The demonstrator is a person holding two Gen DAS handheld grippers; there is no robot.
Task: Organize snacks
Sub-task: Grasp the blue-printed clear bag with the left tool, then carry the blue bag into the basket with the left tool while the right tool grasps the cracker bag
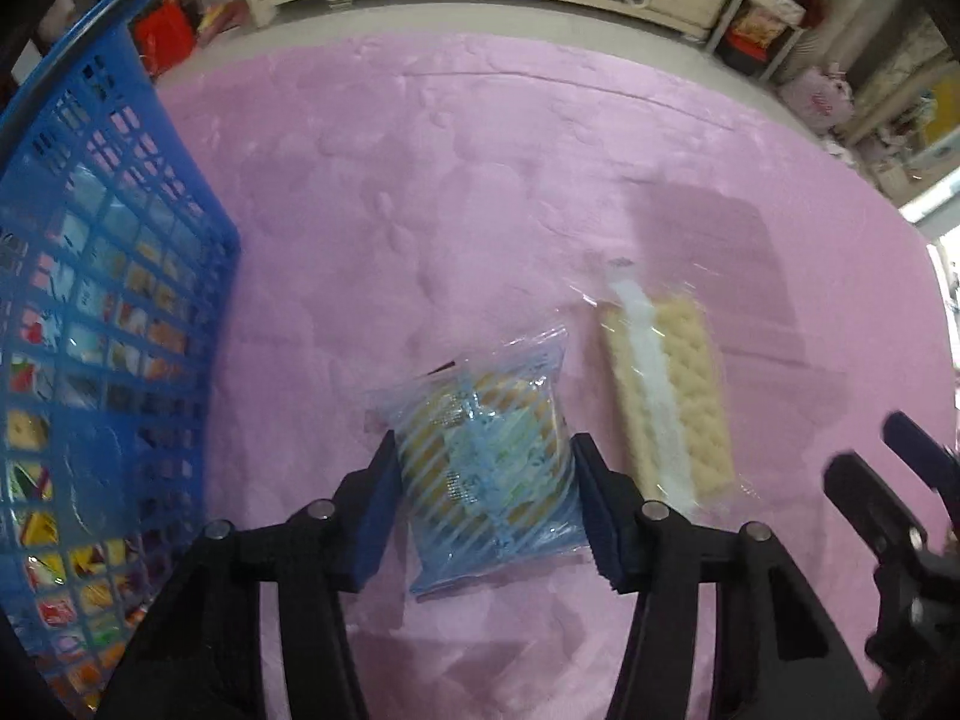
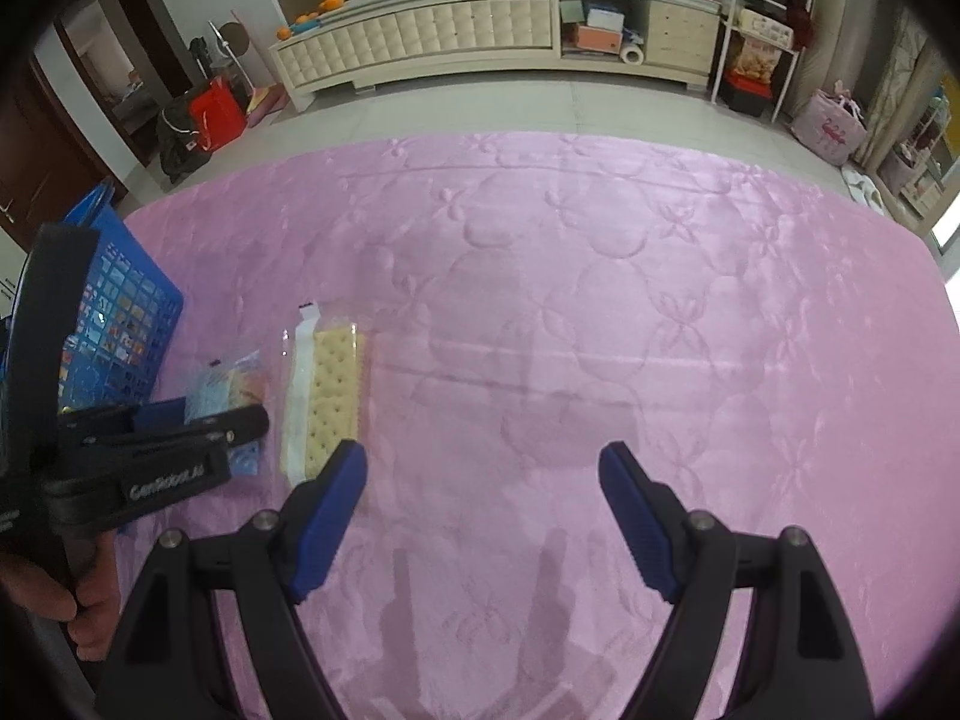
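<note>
Straddling the blue snack packet (image 1: 486,468), my left gripper (image 1: 486,480) points steeply down at it, one blue finger pad (image 1: 375,516) on each side of the wrapper. Those fingers stand part-way closed with the pads right at the packet's edges, but I cannot tell whether they press on it yet. The packet lies flat on a pink quilted cover (image 1: 480,180), directly between my left fingers.

Just to the right of my left fingers lies one long cracker pack (image 1: 666,396) in clear wrap, close beside the blue packet. Seen from my right wrist, that same pack sits just ahead and left of the left finger there. One blue plastic basket (image 1: 108,276) stands to the far left of my left fingers, with many wrapped snacks showing through its lattice wall; too many and too blurred to count.

My right gripper (image 2: 483,510) tilts down over bare pink cover, fingers spread wide and holding nothing. A hand (image 2: 72,600) grips the left tool's handle at the lower left of the right wrist view.

Beyond the cover is a pale tiled floor, a long cream cabinet (image 2: 432,30) and cluttered shelving.
</note>
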